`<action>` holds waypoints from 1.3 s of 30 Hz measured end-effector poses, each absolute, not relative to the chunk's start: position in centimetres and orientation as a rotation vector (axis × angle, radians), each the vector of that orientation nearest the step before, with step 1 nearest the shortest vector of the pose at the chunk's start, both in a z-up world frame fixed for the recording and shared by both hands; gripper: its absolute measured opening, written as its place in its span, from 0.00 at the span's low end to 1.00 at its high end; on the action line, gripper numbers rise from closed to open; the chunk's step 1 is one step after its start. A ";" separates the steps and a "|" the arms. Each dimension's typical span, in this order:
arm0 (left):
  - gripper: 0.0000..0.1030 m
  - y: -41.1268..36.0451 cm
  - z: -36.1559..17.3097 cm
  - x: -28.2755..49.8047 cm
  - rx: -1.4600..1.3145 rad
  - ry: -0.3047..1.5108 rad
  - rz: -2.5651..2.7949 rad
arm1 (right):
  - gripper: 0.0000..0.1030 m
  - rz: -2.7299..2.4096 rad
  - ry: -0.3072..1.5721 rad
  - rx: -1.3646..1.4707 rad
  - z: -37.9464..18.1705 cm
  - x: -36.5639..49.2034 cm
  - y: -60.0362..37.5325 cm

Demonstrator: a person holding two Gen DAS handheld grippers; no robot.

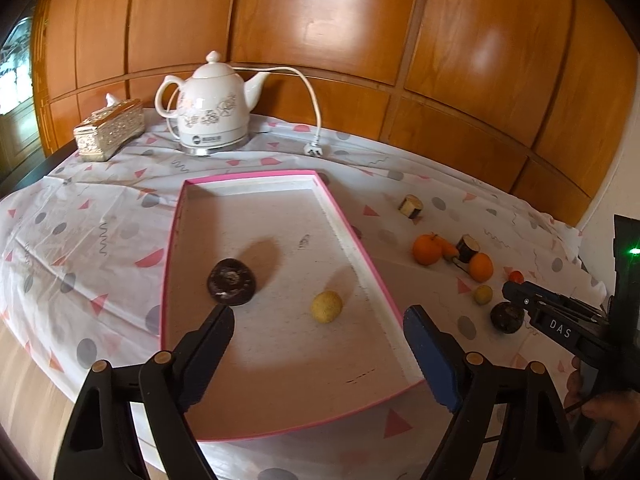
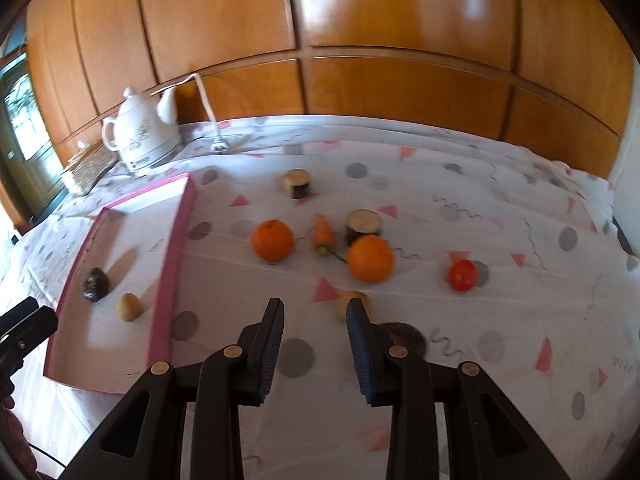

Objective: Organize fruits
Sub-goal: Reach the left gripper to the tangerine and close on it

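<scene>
A pink-rimmed tray (image 1: 352, 236) holds a dark round fruit (image 1: 231, 282) and a small yellow fruit (image 1: 327, 307). My left gripper (image 1: 320, 314) hangs open over the tray's near half, empty, with the dark fruit just beyond its left finger. Right of the tray lie two oranges (image 2: 273, 239) (image 2: 370, 259), a small carrot (image 2: 322, 232), a red tomato (image 2: 462, 275) and two eggplant pieces (image 2: 297, 183) (image 2: 363, 226). My right gripper (image 2: 315, 304) is above the cloth, jaws drawn close with nothing between them. Its right finger partly hides a yellowish fruit (image 2: 345, 300) and a dark fruit (image 2: 404, 334).
A white kettle (image 1: 212, 108) with a loose cord and plug (image 1: 314, 148) stands at the back left, beside a patterned tissue box (image 1: 109, 128). Wooden panelling closes off the far side. The patterned cloth hangs over the table's near edge.
</scene>
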State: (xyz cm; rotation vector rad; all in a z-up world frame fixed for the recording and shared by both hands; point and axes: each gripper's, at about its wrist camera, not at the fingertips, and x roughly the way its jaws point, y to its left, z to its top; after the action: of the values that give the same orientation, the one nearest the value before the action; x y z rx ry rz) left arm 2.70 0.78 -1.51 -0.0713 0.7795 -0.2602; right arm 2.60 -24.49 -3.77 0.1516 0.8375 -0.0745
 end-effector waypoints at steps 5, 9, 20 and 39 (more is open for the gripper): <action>0.84 -0.6 -1.3 2.7 -0.041 0.777 -0.291 | 0.32 -0.118 0.836 0.176 -3.9 2.0 -26.3; 0.82 -1.9 -1.2 2.9 -0.017 0.776 -0.320 | 0.32 -0.147 0.829 0.189 -4.0 1.5 -27.4; 0.78 -5.8 -1.0 3.8 0.039 0.790 -0.413 | 0.32 -0.257 0.824 0.238 -4.5 -0.2 -31.6; 0.70 -10.7 -2.3 6.2 0.085 0.848 -0.476 | 0.32 -0.445 0.830 0.317 -6.5 -2.7 -38.5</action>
State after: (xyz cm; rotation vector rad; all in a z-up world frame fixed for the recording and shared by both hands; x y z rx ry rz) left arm 6.22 -10.65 -2.28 0.0849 0.8478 -0.4758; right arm -2.65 -38.46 -6.48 0.3167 0.8296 -0.4448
